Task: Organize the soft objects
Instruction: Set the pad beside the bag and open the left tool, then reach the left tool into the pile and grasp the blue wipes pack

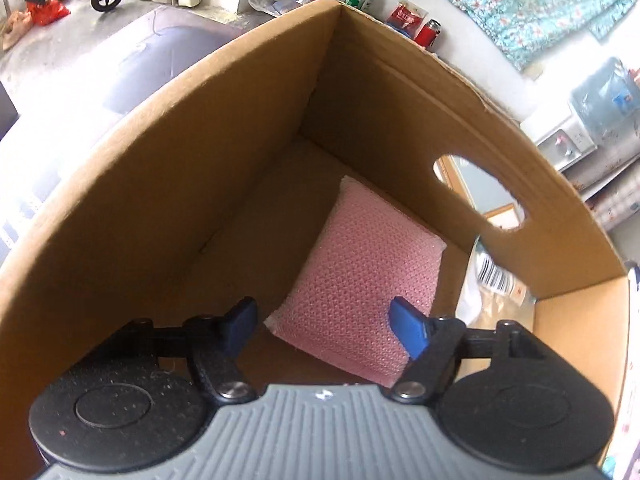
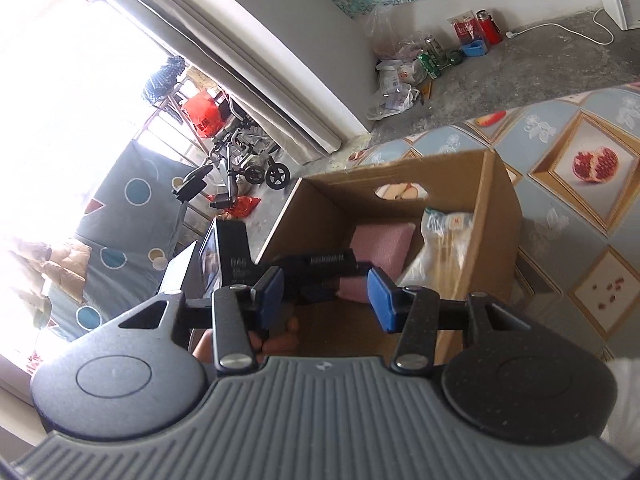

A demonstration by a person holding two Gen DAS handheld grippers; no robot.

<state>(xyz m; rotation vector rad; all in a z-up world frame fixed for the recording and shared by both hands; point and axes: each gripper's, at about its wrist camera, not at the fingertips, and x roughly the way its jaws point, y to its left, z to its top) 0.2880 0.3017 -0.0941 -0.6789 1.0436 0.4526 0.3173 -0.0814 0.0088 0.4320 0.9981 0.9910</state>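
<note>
Overhead, left tongs (image 1: 326, 330) tipped steeply into cardboard box (image 1: 248, 128), released above pink sponge (image 1: 360, 280).

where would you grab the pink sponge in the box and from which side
Grip the pink sponge across its short width, near the middle, coming straight down from above. It lies flat on the floor of the box, close to the wall with the handle hole, so a side approach looks blocked. The left gripper hangs open over it.
</note>
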